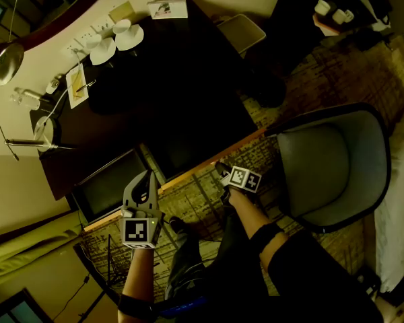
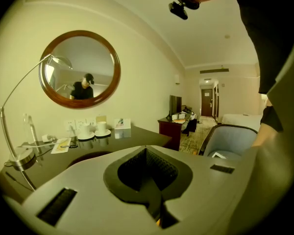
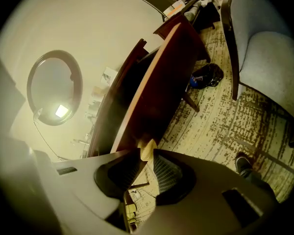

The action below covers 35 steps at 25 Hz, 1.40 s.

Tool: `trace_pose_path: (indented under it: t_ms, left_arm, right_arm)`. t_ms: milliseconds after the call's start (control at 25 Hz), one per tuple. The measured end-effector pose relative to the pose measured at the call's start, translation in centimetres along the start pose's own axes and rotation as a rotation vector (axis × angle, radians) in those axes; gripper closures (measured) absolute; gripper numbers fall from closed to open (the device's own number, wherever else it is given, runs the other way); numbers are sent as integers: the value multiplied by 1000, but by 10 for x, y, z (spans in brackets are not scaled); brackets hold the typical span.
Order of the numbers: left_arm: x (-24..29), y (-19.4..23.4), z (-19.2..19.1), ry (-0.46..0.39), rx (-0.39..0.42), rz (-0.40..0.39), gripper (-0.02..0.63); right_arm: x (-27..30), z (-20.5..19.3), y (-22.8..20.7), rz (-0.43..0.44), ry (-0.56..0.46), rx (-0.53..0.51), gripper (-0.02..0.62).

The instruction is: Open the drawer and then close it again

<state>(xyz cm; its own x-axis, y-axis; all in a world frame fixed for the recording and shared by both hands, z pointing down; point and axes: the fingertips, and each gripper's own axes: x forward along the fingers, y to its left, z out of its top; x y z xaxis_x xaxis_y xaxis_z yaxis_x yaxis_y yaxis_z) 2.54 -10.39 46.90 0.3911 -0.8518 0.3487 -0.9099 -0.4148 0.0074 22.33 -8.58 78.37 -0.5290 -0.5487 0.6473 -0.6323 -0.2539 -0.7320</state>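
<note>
A dark wooden desk (image 1: 188, 79) stands against the wall, and its drawer (image 1: 188, 171) stands pulled out, showing a pale top edge and a dark inside. My right gripper (image 1: 220, 170) is at that front edge. In the right gripper view its jaws (image 3: 147, 154) stand parted, with the pale corner of the drawer front (image 3: 157, 97) between them and the pads not pressing on it. My left gripper (image 1: 147, 176) hangs to the left of the drawer, shut and empty. In the left gripper view it (image 2: 147, 150) points over the desk top (image 2: 137, 133).
A grey armchair (image 1: 330, 167) stands close on the right. White cups on saucers (image 1: 118, 38), a notepad and a desk lamp (image 1: 7, 62) sit at the desk's far side, below a round mirror (image 2: 81, 67). A dark bag (image 3: 206, 75) lies under the desk on patterned carpet.
</note>
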Motion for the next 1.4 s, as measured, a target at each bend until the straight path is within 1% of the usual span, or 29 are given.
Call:
trace_pose_path:
  t_ms: [80,120,200,240,280,320,440,560,640,720,800,920,1040,1120,1280,1400]
  left_arm:
    - [-9,1,7,-4,-1,-2,606]
    - [-14,0,13,-10,0,-5,606]
    - [-26,0,24,-22,3,-9,606]
    - [-33,0,30,-28,3,-10,606]
    - [-39,-1,35,-35,1,-10,606]
    - [-46,0,40,-44,-2,-10,606]
    - [-66,1,51,-54,-25,-8,606]
    - [-83,1,57,-49,-25,-7,606]
    - [-92,7,60,-54,-13,0,606]
    - [-101,14,60,-70,6,6,606]
    - [-113,19,56,-76,11,14,606]
    - [-130,26,55,-74,-6,41,606]
    - [-146,35,54,-80,-24,77,606]
    - [-156,42,46,-83,-6,87,606]
    - [-174,52,38,-89,-2,114,606]
    - [-185,57,38,-82,-41,146,606]
  right_arm:
    - [-16,4,11,-8,0,-43,485]
    - [-26,6,21,-5,4,-87,488]
    - [-46,11,48,14,15,-205,505]
    - [-57,15,64,28,16,-269,538]
    - [-68,20,82,44,9,-330,540]
    - [-80,26,101,64,-4,-387,559]
    - [-114,43,167,152,-62,-516,595]
    - [-146,56,236,227,-126,-650,595]
    - [-162,62,277,242,-181,-779,595]
    - [-177,62,310,238,-237,-914,595]
    - [-192,54,337,247,-273,-996,595]
    - [-209,41,361,281,-298,-1051,595]
    - [-216,31,373,312,-309,-1093,595]
    - [-220,24,374,315,-311,-1101,595]
    - [-226,13,379,325,-313,-1107,595]
    - [-223,7,386,330,-309,-1118,595]
